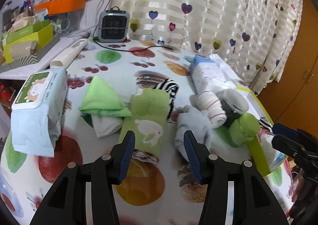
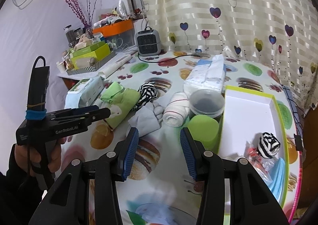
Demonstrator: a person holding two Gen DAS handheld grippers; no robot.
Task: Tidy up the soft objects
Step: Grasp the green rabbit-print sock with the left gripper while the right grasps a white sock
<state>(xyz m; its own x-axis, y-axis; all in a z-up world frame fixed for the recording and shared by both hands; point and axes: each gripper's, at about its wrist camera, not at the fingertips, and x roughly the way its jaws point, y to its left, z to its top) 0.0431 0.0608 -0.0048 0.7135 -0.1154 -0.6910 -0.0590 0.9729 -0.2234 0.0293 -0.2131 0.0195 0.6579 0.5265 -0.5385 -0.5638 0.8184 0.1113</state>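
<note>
My left gripper (image 1: 159, 139) is open and empty, hovering over a green cloth with a white rabbit (image 1: 147, 113) on the fruit-print table. A pale grey glove (image 1: 192, 123) lies just right of it, with a zebra-striped sock (image 1: 169, 88) behind. A rolled white towel with red stripes (image 1: 210, 107) and a green roll (image 1: 244, 127) lie further right. My right gripper (image 2: 159, 135) is open with nothing between its fingers, near the green roll (image 2: 202, 127). To its right, a lime-rimmed white box (image 2: 248, 105) holds a rolled zebra sock (image 2: 268, 143). The left gripper (image 2: 99, 113) shows there in a hand.
A wipes pack (image 1: 37, 101) and a folded light green cloth (image 1: 101, 98) lie at the left. A tissue pack (image 1: 208, 74) and a clear plastic jar (image 2: 206, 103) stand beside the box. A small heater (image 1: 114, 26) with its cord sits at the back, with a cluttered shelf (image 1: 29, 32) to the left.
</note>
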